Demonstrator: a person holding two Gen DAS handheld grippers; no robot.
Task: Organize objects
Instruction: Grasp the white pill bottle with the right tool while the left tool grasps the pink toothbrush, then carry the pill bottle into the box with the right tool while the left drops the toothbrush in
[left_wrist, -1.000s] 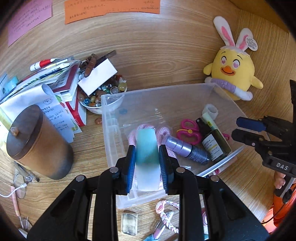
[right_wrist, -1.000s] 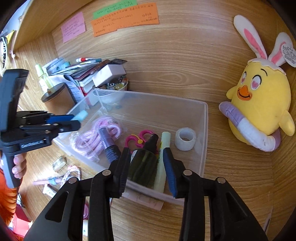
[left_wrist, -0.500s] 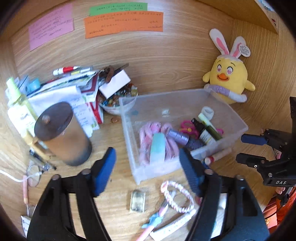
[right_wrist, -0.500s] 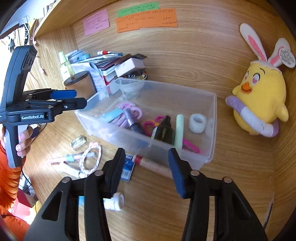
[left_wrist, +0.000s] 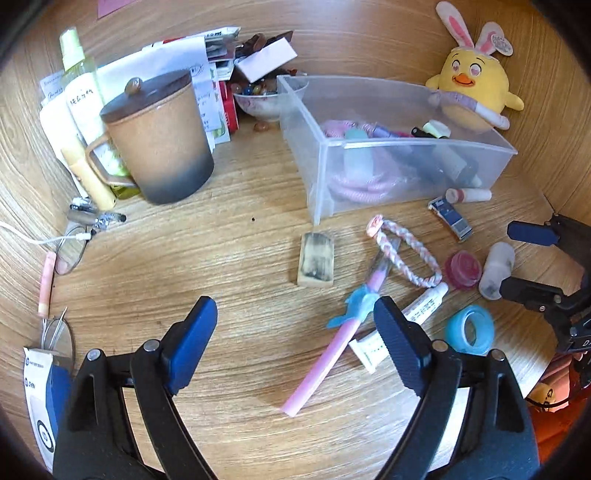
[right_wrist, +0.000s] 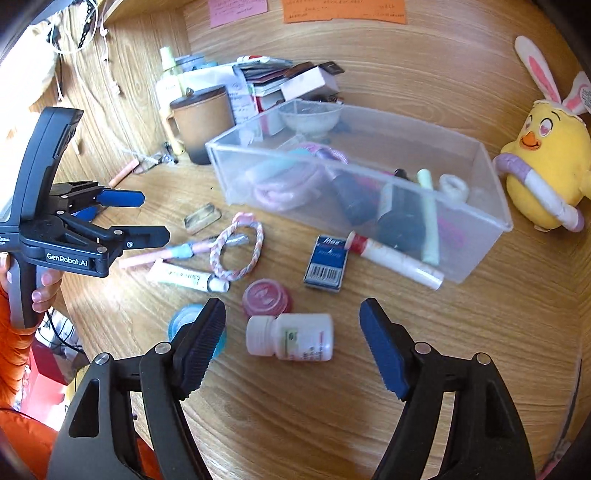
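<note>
The clear plastic bin (left_wrist: 406, 92) (right_wrist: 476, 236) holds a pink rope, a teal block, dark bottles and a tape roll. My left gripper (left_wrist: 295, 321) (right_wrist: 153, 217) hangs over the desk in front of it, jaws opening, pressing on nothing; a pink pen with a blue bow (left_wrist: 332, 339) lies just inside the right finger. My right gripper (right_wrist: 291, 325) (left_wrist: 532, 262) is also opening, and a white pill bottle (right_wrist: 290, 336) (left_wrist: 496, 269) lies on its side between the fingers, untouched.
Loose on the desk: a braided bracelet (right_wrist: 236, 251), white tube (right_wrist: 184, 277), pink jar (right_wrist: 266, 297), blue tape ring (left_wrist: 470, 328), blue box (right_wrist: 327, 264), red-capped marker (right_wrist: 395, 258), eraser block (left_wrist: 316, 258). A lidded brown mug (left_wrist: 159, 140), papers and a chick plush (right_wrist: 546, 166) stand behind.
Both grippers let go of what they held in the bin, the left a teal block and the right a dark bottle. They opened wide and drew back toward the near desk.
</note>
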